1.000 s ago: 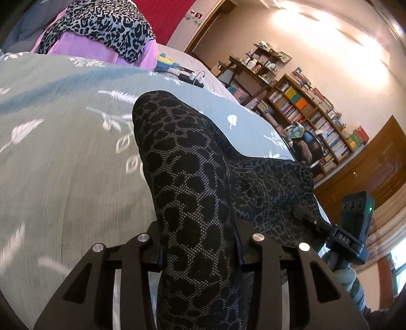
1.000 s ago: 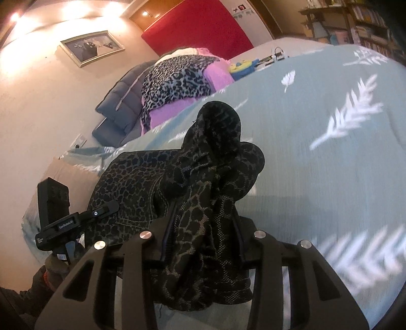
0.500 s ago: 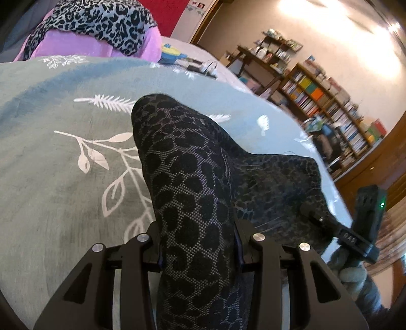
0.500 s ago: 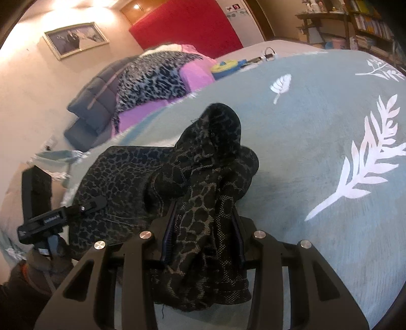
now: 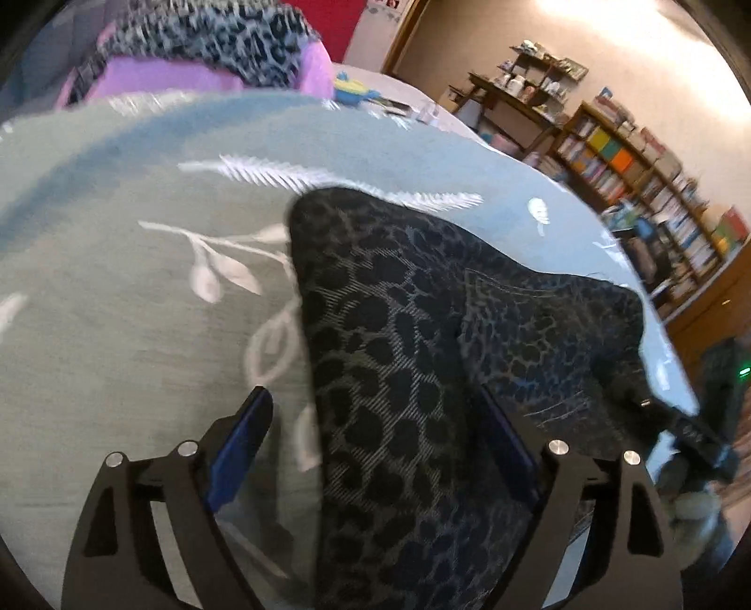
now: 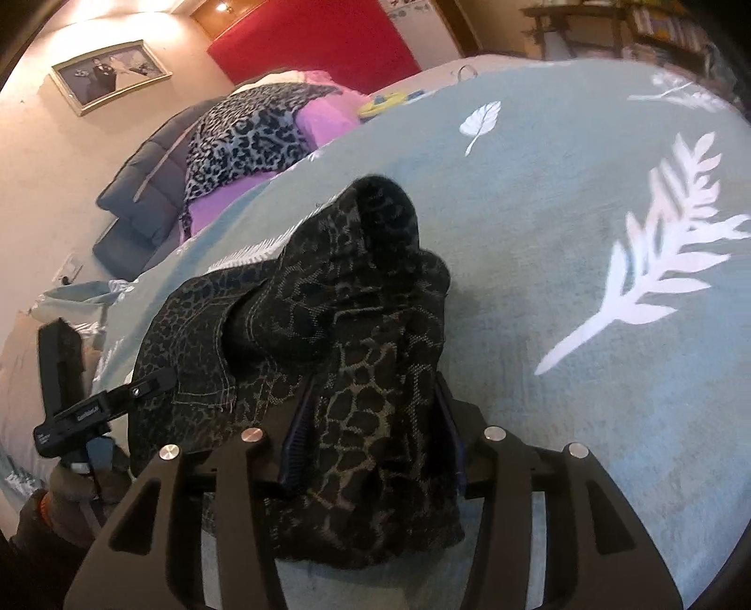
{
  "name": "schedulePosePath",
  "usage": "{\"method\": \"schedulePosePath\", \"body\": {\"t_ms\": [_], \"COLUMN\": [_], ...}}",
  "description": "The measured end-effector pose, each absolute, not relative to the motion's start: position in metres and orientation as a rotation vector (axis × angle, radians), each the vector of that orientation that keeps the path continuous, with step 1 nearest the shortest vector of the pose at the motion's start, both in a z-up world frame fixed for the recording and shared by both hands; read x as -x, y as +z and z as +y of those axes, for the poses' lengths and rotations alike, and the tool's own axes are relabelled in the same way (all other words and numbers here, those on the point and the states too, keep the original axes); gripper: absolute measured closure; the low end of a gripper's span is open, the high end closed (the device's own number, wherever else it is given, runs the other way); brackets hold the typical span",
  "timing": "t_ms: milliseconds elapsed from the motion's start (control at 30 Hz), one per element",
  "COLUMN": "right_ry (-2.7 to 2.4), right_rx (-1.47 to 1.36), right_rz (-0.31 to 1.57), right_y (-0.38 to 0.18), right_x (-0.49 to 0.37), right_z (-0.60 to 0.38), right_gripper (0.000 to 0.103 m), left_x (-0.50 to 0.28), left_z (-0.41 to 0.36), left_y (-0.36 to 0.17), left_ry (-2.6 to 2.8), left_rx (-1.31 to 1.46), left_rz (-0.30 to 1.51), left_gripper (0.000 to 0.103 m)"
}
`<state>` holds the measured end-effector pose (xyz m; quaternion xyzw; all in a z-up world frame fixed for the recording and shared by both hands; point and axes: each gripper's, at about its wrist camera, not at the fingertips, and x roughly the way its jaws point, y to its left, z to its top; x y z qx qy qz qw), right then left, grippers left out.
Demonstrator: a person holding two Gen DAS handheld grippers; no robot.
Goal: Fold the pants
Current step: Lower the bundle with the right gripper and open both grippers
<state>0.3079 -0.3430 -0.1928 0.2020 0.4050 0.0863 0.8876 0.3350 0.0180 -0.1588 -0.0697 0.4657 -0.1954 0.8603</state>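
The dark leopard-print pants [image 5: 399,328] lie on the pale green bedspread [image 5: 117,305]. In the left wrist view my left gripper [image 5: 382,422] is open; its fingers stand wide apart and a pant leg lies loosely between them. In the right wrist view my right gripper [image 6: 371,417] is shut on a bunched fold of the pants [image 6: 356,291], near the folded stack. The left gripper also shows at the left of the right wrist view [image 6: 98,403]. The right gripper shows blurred at the right edge of the left wrist view [image 5: 694,422].
A pink and leopard-print pile [image 6: 263,131] lies at the head of the bed by a grey pillow [image 6: 141,197]. Bookshelves [image 5: 647,187] stand beyond the bed's far edge. A red panel [image 6: 319,42] and a framed picture [image 6: 108,75] hang on the wall.
My left gripper has opened and released the pant leg, and its view has shifted and blurred. My right gripper has stayed shut on the bunched fabric, lowered closer to the bed.
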Motion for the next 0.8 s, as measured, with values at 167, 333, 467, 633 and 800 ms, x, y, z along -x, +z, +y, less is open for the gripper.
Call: {"method": "schedulePosePath", "body": {"t_ms": [167,333,467,633,800], "right_ry": [0.088,0.097,0.145,0.124,0.124], "right_rx": [-0.275,-0.168,-0.114,-0.077,-0.018], "right_rz": [0.764,0.676,0.703,0.773,0.755], "right_y": [-0.164,-0.14,-0.152,-0.186,-0.198], "right_x": [-0.305,-0.31,-0.331,-0.355,-0.358], "right_z": [-0.322,-0.298,-0.282,-0.287,-0.287], "right_gripper": [0.047,0.047,0.047,0.047,0.045], "left_x": [-0.324,-0.326,-0.332,-0.333,-0.333], "left_z": [0.021,0.017,0.016,0.012,0.007], "left_y": [-0.146,-0.147,-0.15,-0.152,-0.154], "left_ry": [-0.343,-0.309,-0.297,-0.305,-0.302], "left_rx": [0.073,0.05,0.077,0.065,0.055], "left_rz": [0.943,0.939,0.957,0.956,0.951], "left_gripper": [0.016,0.016,0.016,0.016,0.016]}}
